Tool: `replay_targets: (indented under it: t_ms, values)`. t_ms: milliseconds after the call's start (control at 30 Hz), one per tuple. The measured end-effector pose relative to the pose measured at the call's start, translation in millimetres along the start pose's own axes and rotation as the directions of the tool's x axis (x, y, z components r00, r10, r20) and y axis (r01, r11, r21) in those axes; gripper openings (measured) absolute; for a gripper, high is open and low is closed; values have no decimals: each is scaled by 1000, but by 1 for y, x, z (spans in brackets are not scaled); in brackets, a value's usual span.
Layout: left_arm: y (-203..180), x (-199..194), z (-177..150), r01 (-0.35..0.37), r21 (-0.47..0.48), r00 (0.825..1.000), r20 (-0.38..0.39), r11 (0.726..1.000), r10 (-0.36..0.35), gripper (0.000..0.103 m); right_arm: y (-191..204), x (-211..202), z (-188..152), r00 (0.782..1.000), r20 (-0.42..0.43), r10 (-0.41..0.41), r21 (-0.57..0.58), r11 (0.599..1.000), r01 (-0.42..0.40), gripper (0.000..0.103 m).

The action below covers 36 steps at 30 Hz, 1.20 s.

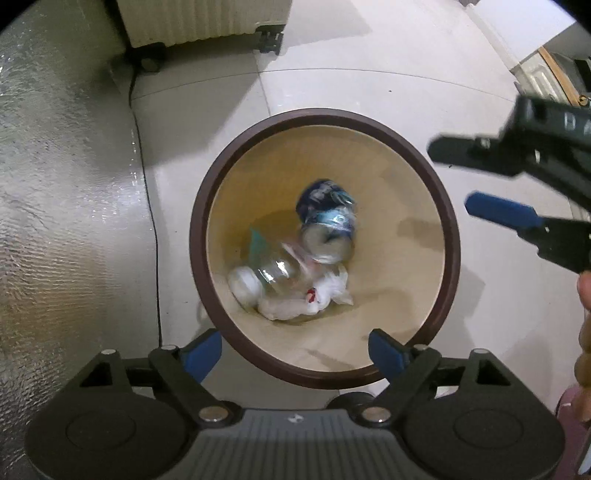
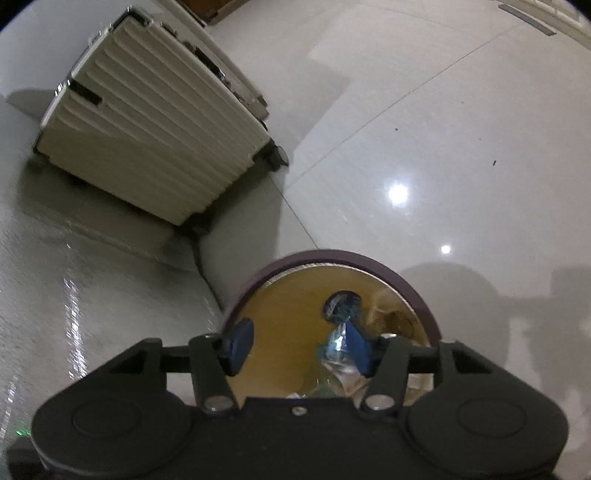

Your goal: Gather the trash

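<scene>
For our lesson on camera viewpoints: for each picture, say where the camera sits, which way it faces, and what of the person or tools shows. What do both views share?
Left wrist: on the left gripper, facing straight down into the round brown-rimmed tan bin; open jaws, right gripper, fingers show.
Right wrist: on the right gripper, angled down over the bin's rim; open jaws show.
Shared: bin, crushed blue can, cream ribbed suitcase.

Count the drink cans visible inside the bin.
1. A crushed blue can lies near the middle of the bin, above a clear plastic bottle and white wrappers; more could be buried underneath.
</scene>
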<state>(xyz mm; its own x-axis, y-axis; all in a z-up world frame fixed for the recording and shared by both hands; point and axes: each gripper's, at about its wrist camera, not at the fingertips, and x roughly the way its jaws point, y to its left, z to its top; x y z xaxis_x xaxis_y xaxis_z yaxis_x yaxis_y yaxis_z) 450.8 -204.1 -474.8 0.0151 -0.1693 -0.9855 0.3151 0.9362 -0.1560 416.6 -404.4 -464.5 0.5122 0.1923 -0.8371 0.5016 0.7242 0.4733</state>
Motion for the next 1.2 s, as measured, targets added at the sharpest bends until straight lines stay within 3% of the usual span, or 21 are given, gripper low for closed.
replay_targets:
  t_ms: [267,733,900,1067,1200]
  values:
    - [-1,-9,2,-7,-4,1000,25,1000,7,88,1,3,-6,987,-72,-145,-175,976,131,56]
    - [-5,-33,-4,-37,-45,996,76,998,41,95,-7,-25,-4,978,-66,-200,-291,941,173,60]
    - [-1,-41,-6,-44,-59,994,96,997,50,98,-4,-30,-9,979,-64,-193,-350,923,159,70]
    - [0,-53,-12,-73,-77,987,137,994,83,103,-4,-38,-12,981,-35,-190,-384,909,162,74]
    - [3,-61,-16,-94,-109,982,152,990,110,103,-6,-49,-17,983,-11,-181,-403,901,162,88]
